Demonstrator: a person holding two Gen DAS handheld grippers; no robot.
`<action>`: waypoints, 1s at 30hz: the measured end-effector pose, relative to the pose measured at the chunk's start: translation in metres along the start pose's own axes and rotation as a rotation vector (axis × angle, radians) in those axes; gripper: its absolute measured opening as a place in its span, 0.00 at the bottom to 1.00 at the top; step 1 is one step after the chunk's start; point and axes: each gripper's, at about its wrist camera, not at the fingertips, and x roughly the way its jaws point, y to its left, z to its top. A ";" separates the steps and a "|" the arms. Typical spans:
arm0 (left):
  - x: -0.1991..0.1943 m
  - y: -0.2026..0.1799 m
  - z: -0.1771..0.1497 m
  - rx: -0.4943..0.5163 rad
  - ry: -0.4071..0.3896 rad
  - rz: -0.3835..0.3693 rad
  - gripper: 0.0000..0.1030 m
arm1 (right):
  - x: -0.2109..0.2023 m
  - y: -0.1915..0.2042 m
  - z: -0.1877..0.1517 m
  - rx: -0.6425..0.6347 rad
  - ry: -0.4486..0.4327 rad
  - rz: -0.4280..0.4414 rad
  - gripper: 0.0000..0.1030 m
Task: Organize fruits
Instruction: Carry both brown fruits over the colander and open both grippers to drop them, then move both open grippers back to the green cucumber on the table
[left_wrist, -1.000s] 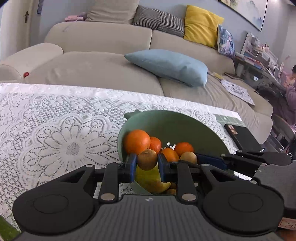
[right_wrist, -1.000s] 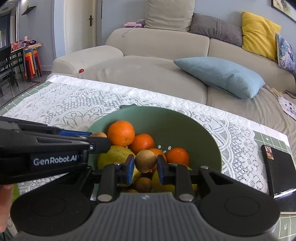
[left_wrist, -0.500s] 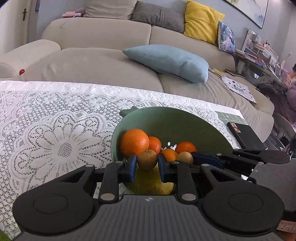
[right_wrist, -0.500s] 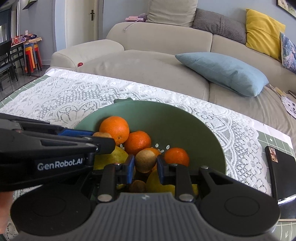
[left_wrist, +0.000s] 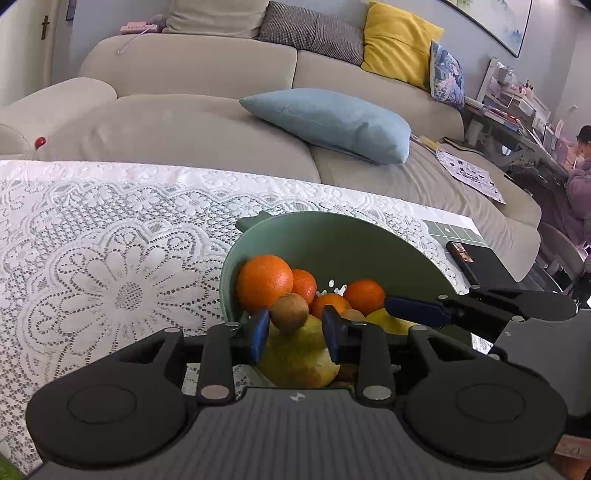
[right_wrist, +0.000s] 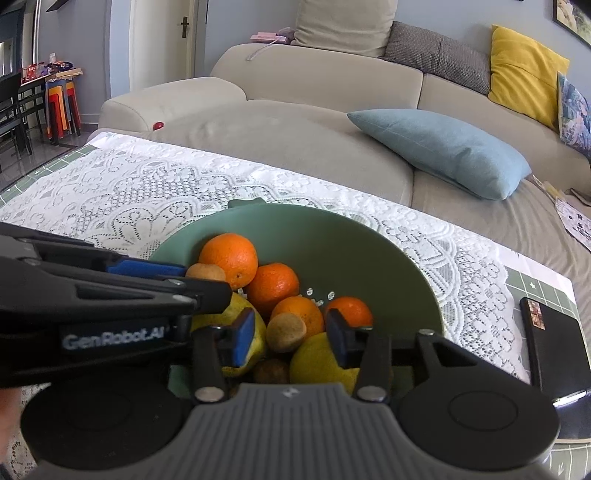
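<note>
A green bowl on the lace cloth holds several oranges and yellow fruits. My left gripper hangs over the bowl's near left rim with its jaws opening. A brown kiwi lies between its blue pads, and the right pad stands clear of it. My right gripper is over the bowl's near side, jaws also opening. A second kiwi rests on the pile between its pads, touching neither. Each gripper's fingers cross the other's view.
A black phone lies on the table right of the bowl. The white lace cloth stretches left. Behind the table is a beige sofa with a blue cushion. A person sits far right.
Both grippers were shut on a kiwi each; now their pads have parted and each kiwi sits loose on the fruit pile. The hands have hardly moved.
</note>
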 end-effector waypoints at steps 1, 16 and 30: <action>-0.003 0.000 0.000 0.006 -0.006 0.003 0.40 | -0.001 0.000 0.000 0.005 0.001 0.002 0.45; -0.055 0.013 -0.001 0.046 -0.099 0.013 0.50 | -0.027 0.017 0.007 0.109 -0.010 0.049 0.83; -0.103 0.059 -0.015 0.081 -0.051 0.113 0.55 | -0.035 0.090 0.011 0.001 0.085 0.249 0.93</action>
